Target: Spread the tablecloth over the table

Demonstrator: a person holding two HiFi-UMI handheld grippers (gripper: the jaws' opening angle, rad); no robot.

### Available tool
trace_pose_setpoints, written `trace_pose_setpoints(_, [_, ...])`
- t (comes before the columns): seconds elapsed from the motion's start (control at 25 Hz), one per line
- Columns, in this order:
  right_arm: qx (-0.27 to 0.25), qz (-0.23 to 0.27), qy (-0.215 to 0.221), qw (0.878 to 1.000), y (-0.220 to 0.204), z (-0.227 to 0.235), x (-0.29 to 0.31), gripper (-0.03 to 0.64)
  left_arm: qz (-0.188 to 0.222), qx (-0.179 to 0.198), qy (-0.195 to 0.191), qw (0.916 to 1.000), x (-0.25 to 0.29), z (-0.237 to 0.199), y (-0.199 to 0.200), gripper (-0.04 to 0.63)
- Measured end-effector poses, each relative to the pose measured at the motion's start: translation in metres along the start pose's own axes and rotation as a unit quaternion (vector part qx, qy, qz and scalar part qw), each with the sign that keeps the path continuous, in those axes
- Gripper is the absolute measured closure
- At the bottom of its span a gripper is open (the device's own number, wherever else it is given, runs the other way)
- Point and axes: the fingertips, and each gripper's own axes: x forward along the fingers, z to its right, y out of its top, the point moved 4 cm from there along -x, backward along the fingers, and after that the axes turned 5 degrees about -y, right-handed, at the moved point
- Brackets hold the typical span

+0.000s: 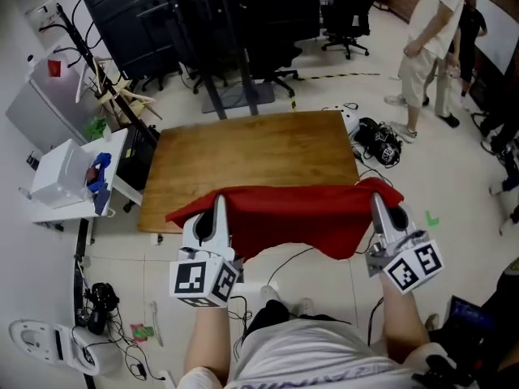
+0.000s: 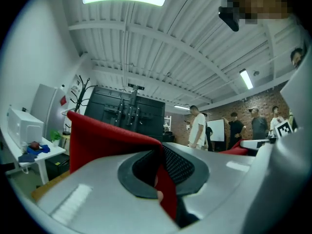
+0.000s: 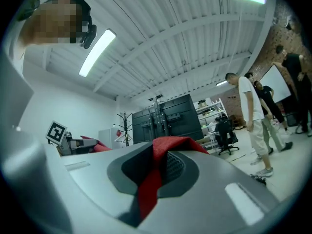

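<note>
A red tablecloth point(image 1: 300, 213) hangs stretched between my two grippers along the near edge of a bare wooden table point(image 1: 251, 156). Its middle sags below the table edge and its far fold lies over the near strip of the tabletop. My left gripper point(image 1: 217, 209) is shut on the cloth's left corner, the red tablecloth point(image 2: 109, 135) pinched between its dark pads. My right gripper point(image 1: 376, 201) is shut on the right corner, with a fold of the red tablecloth point(image 3: 163, 152) running out of the jaws.
A white side table point(image 1: 77, 177) with a white box stands left of the table. Black screens on stands point(image 1: 203, 14) and an office chair point(image 1: 349, 10) are behind it. A person point(image 1: 426, 47) stands at the far right. Cables and a black bag point(image 1: 381, 144) lie on the floor.
</note>
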Motion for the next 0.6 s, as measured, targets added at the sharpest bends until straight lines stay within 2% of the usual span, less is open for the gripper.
trace_pose_setpoints(0.16, [-0.012,-0.010,-0.051,0.999,-0.005,0.013,0.004,0.595,-0.022,-0.019,-0.046,0.9985,0.034,-0.008,-0.019,0.574])
trace_pose_setpoints(0.28, [-0.008,-0.018,-0.077,0.997,-0.014,0.026,0.021,0.595,-0.043,-0.021,-0.064,0.9968,0.061,-0.018,-0.034,0.574])
trace_pose_setpoints(0.4, [-0.002,-0.032,-0.091,0.995,-0.027,0.034,0.057,0.595,-0.059,-0.016,-0.070,0.9957,0.088,-0.044,-0.042,0.574])
trace_pose_setpoints(0.6, [-0.017,-0.059,-0.099,0.993,-0.061,0.029,0.111,0.595,-0.087,-0.010,-0.057,0.9945,0.115,-0.094,-0.058,0.572])
